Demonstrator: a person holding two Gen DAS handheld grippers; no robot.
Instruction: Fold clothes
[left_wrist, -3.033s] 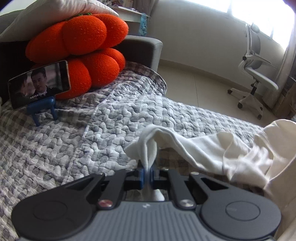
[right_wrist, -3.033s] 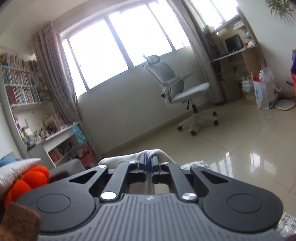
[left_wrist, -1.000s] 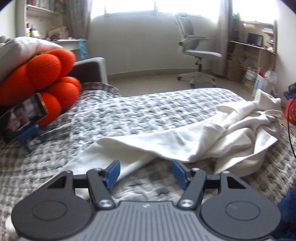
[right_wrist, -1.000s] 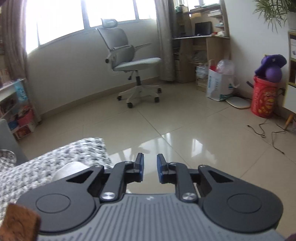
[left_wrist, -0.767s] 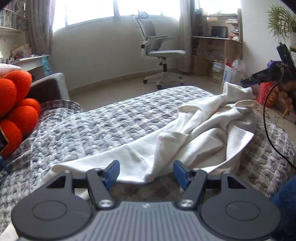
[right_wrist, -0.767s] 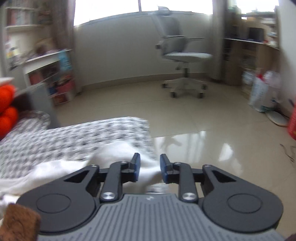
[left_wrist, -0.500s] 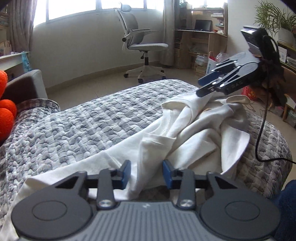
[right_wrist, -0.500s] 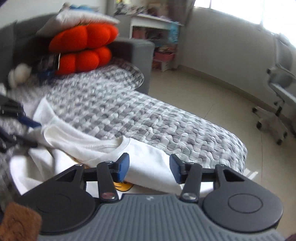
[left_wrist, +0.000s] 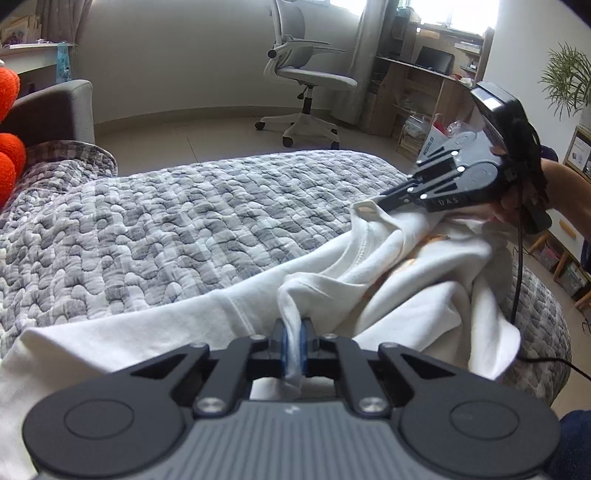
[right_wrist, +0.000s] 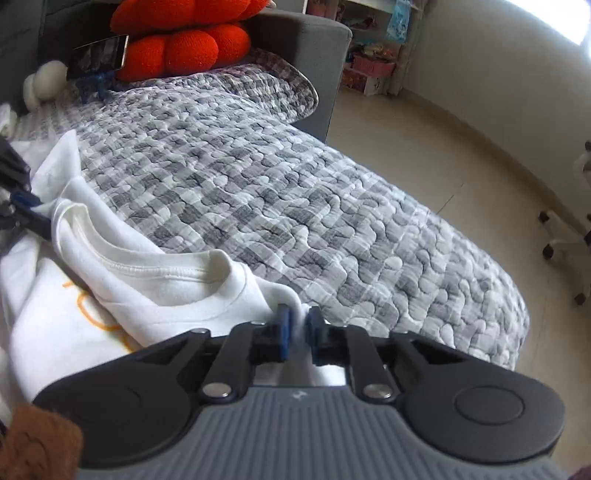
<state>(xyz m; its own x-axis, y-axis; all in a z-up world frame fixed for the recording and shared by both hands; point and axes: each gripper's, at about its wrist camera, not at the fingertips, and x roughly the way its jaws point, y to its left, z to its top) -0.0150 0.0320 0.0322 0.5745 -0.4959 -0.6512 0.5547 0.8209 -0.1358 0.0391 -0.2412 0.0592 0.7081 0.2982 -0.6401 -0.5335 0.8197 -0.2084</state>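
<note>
A white T-shirt (left_wrist: 399, 291) with an orange print lies crumpled on the grey quilted bed cover (left_wrist: 192, 229). My left gripper (left_wrist: 293, 338) is shut on a pinched fold of its white cloth. In the left wrist view the right gripper (left_wrist: 373, 205) reaches in from the right, held by a hand, at the shirt's collar edge. The right wrist view shows the right gripper (right_wrist: 298, 326) shut on white cloth beside the ribbed collar (right_wrist: 155, 269) of the T-shirt (right_wrist: 74, 317).
Orange round cushions (right_wrist: 184, 40) and a phone on a blue stand (right_wrist: 99, 59) sit by the grey sofa arm (right_wrist: 314, 51). An office chair (left_wrist: 306, 92) stands on the tiled floor beyond the bed. A desk with shelves (left_wrist: 424, 92) is at the right.
Both grippers were open half a second ago and have now shut on the shirt, the left on a fold, the right near the collar. Both moved closer to the cloth.
</note>
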